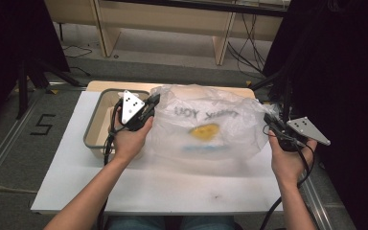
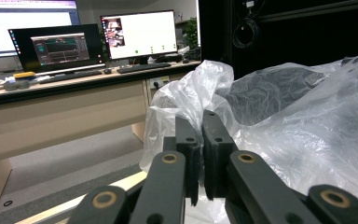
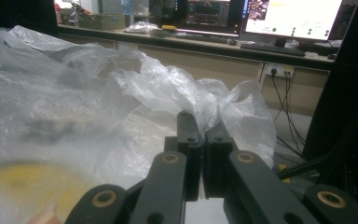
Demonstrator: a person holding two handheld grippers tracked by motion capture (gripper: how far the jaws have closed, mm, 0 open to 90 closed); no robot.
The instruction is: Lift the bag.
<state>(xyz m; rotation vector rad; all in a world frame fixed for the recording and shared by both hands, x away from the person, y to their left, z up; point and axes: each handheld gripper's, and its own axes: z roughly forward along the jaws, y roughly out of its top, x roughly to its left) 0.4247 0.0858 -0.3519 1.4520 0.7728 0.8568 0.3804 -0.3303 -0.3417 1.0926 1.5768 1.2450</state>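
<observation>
I have the plastic bag (image 1: 206, 127) stretched between my two hands over the white counter (image 1: 124, 191), its long axis running side to side from one set of tongs to the other. The left tongs (image 1: 152, 103) are clenched on a bunched edge of the film at the bag's left end, just beside the grey tub (image 1: 96, 117); the right tongs (image 1: 268, 117) are clenched on the opposite edge, at the counter's right side. Whatever I do next with the bag turns on that: it lies straight between the tongs, each hand equally near its own end, so pulling apart tightens it and drawing together slackens it.

From above I can read reversed lettering and a yellow print (image 1: 205, 130) on the film, and see how the whole bag billows. The left gripper view shows what the high one cannot: the jaws of the left tongs (image 2: 201, 122) shut with a twist of film rising out between them. The right gripper view confirms the same pinch at the right tongs (image 3: 204, 122), with the yellow print blurred in its near corner.
</observation>
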